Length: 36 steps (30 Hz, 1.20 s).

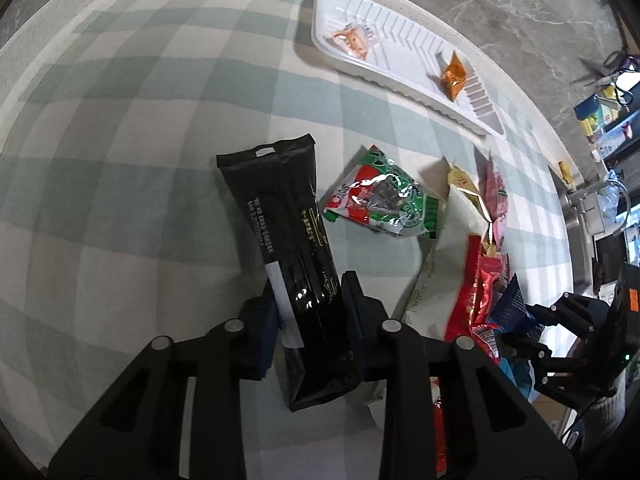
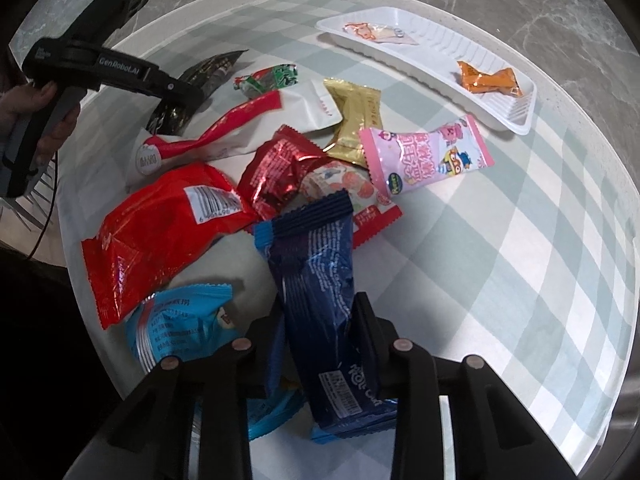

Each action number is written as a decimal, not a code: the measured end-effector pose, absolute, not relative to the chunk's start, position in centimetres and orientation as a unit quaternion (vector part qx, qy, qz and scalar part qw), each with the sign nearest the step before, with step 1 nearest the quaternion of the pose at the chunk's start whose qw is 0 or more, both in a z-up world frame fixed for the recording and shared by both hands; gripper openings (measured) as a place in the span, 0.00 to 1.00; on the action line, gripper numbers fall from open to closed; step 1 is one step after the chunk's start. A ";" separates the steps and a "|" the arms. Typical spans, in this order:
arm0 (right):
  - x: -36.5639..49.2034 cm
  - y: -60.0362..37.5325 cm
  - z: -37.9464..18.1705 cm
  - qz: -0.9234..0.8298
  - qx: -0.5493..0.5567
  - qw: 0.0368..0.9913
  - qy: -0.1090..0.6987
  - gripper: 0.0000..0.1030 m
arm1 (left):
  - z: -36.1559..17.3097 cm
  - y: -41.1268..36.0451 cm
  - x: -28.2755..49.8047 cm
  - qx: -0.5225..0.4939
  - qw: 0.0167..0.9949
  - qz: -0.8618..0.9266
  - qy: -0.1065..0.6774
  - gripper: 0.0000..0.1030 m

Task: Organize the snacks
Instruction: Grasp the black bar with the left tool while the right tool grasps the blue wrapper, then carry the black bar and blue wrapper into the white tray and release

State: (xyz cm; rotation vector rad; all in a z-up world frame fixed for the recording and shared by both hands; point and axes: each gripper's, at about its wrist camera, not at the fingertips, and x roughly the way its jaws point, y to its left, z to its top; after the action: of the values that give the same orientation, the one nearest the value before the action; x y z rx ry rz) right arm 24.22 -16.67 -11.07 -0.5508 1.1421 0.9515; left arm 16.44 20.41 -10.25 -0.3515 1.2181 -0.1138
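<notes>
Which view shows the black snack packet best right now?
The left wrist view: the black packet runs nearly full length, printed face up, between the left gripper fingers. The right wrist view catches only its dark crinkled end, mostly hidden behind that gripper.

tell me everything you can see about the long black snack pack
The long black snack pack is a glossy, slim foil-like pouch with gold lettering, a white strip along one side and a crimped end with a hang slot. It lies on the checked tablecloth, apart from the other snacks, its near end clamped by the left gripper.
</notes>
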 end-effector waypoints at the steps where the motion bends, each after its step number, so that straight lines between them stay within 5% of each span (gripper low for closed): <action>1: 24.3 -16.9 -11.0 0.428 -0.241 0.702 0.516 0.32 | -10.2 20.4 16.3 -0.164 0.806 -0.056 0.567 0.25; 36: 31.5 -20.4 -6.8 0.416 0.003 0.728 0.544 0.32 | -3.8 19.8 19.3 -0.152 0.828 -0.134 0.523 0.25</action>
State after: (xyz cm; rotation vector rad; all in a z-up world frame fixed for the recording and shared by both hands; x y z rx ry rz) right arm 31.48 -20.39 -6.84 0.0056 1.1995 0.9170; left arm 19.35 19.81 -3.78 -0.3223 1.1114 -0.2848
